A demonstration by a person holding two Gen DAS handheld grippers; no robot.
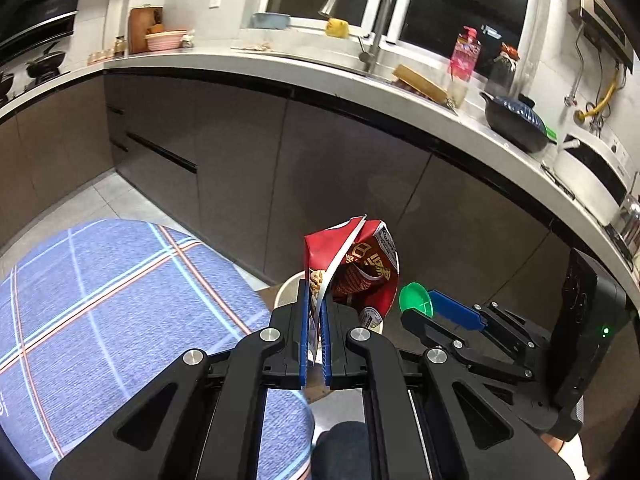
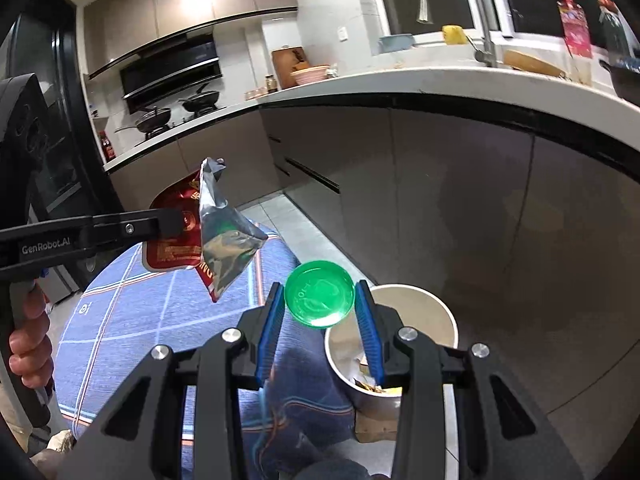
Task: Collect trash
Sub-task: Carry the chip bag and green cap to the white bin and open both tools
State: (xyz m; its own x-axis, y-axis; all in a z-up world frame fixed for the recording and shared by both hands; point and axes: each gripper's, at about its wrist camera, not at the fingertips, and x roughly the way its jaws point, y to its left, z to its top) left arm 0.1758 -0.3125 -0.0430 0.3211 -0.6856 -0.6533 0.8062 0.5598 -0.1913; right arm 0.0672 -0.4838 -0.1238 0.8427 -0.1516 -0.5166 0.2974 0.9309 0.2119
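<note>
Left gripper (image 1: 315, 300) fingers clamped on red snack bag (image 1: 360, 272), mid-frame above white bin (image 2: 416, 312); right gripper (image 2: 320, 304) fingers pinch green lid (image 2: 319, 299) beside it, lower centre

Wrapper (image 1: 360, 272) above cup (image 2: 416, 320), beside table (image 1: 100, 300)

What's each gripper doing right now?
Left gripper: closed on the red snack bag.
Right gripper: closed on the green lid, above the white bin.
</note>
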